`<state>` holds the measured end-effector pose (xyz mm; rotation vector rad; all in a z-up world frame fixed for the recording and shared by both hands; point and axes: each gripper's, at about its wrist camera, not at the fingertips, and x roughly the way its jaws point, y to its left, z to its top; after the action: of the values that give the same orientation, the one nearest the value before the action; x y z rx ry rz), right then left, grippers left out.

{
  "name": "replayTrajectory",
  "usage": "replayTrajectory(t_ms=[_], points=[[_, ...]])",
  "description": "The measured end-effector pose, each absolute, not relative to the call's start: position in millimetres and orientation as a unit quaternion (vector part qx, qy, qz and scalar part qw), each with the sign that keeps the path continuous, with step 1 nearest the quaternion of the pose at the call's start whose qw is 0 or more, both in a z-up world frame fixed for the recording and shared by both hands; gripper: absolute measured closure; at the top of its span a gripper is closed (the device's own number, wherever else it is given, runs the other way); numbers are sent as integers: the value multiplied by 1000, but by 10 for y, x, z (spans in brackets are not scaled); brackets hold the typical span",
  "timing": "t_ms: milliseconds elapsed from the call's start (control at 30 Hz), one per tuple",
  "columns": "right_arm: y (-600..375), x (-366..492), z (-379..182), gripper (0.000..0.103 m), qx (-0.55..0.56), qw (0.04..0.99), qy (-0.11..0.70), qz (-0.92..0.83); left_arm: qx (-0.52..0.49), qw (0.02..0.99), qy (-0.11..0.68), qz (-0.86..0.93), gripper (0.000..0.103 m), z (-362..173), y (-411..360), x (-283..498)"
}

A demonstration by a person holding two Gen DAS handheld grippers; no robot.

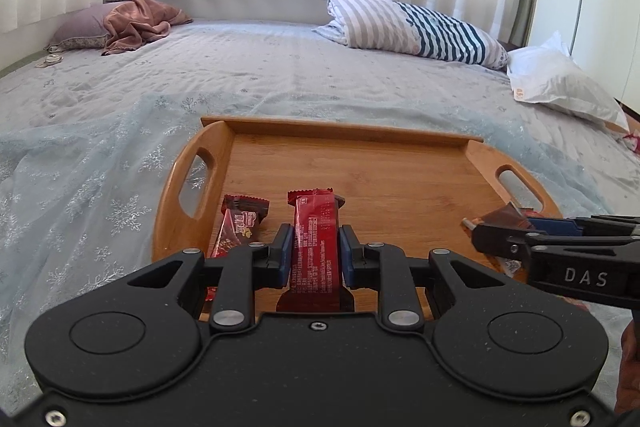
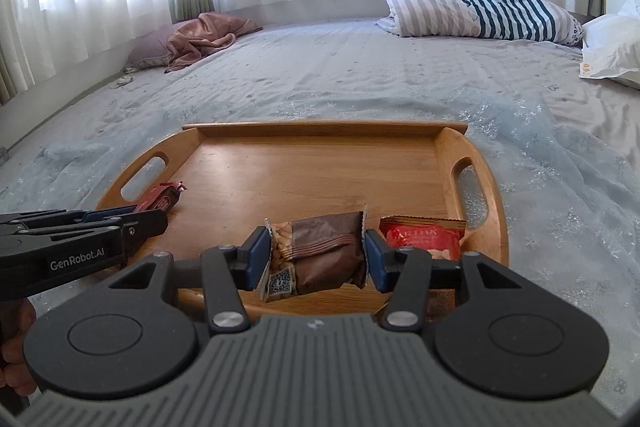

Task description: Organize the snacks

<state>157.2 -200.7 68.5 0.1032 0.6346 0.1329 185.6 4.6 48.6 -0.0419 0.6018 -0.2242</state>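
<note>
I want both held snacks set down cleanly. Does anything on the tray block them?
Little does: the wooden tray is bare ahead of both held packets; other snack packets lie only at its near left and near right.

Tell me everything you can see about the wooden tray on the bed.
The wooden tray looks like light bamboo, rectangular with a low raised rim and curved ends, each cut with a slot handle. It lies flat on the pale snowflake bedspread. Its far half is bare; wrapped snacks sit along the near edge, where both grippers hover, each holding one.
</note>
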Motion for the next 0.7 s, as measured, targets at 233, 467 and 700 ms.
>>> replayTrajectory(t_ms=[233, 467, 700], points=[[-1978, 1716, 561, 48, 53, 941, 326, 71, -16, 944, 313, -102, 80, 368, -5, 2020], [-1983, 1797, 495, 48, 46, 939, 334, 66, -8, 942, 319, -101, 80, 312, -57, 2092], [-1964, 1812, 492, 47, 31, 939, 336, 67, -6, 941, 324, -98, 80, 278, -99, 2139]])
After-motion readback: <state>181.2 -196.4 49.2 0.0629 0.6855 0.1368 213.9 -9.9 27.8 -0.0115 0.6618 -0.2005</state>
